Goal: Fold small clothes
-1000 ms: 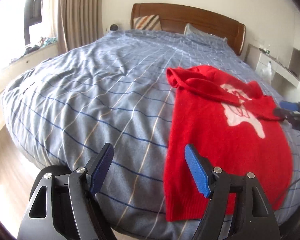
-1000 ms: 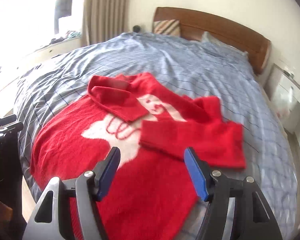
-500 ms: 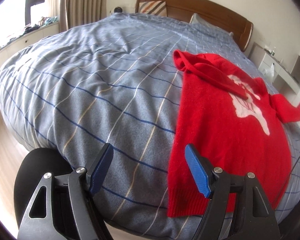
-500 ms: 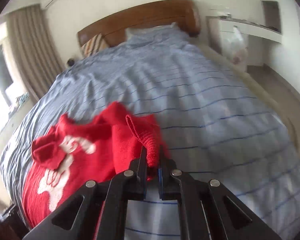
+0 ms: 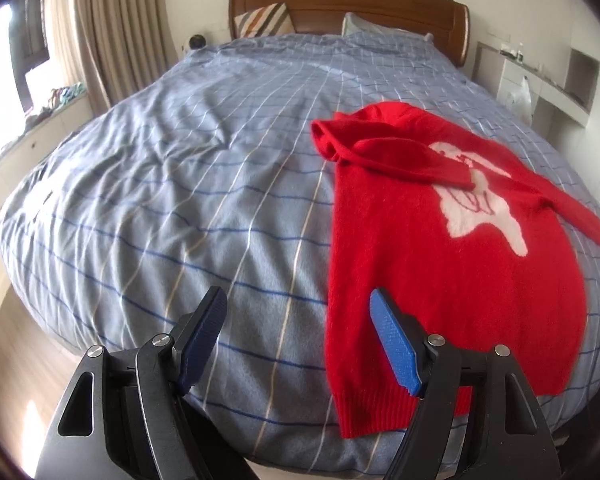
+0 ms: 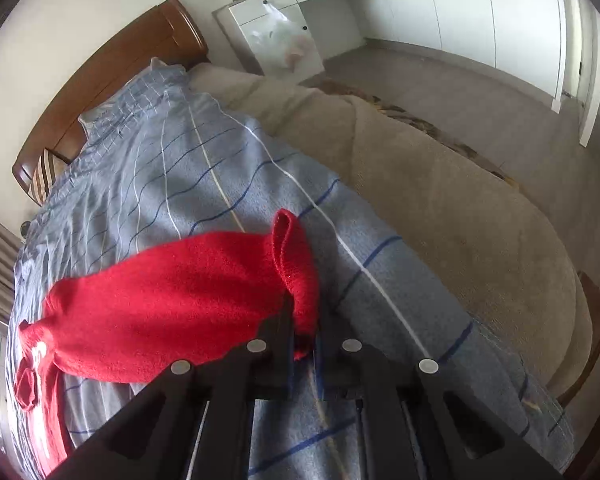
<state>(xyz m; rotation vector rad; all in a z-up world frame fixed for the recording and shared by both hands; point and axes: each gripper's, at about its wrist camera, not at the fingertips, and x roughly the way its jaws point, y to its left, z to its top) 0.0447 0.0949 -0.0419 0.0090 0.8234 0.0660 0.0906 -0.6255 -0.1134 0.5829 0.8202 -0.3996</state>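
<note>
Right gripper [image 6: 303,320]: jaws pressed together, pinching the cuff [image 6: 294,264] of the red sweater's right sleeve [image 6: 172,304]. Sleeve is drawn out sideways from the body toward the bed's right edge, lying over the blue checked duvet [image 6: 228,168]. Grip sits only on the cuff end, which stands up in a loop above the jaws.

Left gripper [image 5: 300,340]: jaws spread wide, empty, hovering over the near edge of the bed just left of the sweater's hem [image 5: 384,412]. No contact with cloth.

Red sweater [image 5: 440,260]: lies flat, front up, white motif [image 5: 480,208] showing, on the right half of the bed near its foot. Long axis runs hem to collar, hem nearest the left camera, collar end pointing toward the wooden headboard [image 5: 348,4]. Left sleeve [image 5: 400,156] is folded across the chest, over the motif's top.

Risks, as I judge them:
- Knit is stretchy; a hard outward pull on the cuff could drag the whole body sideways and undo the folded left sleeve.
- Shallow cuff bite may slip mid-swing, dropping the sleeve skewed.
- The hem is near the bed's edge; sliding could tip it off.
</note>
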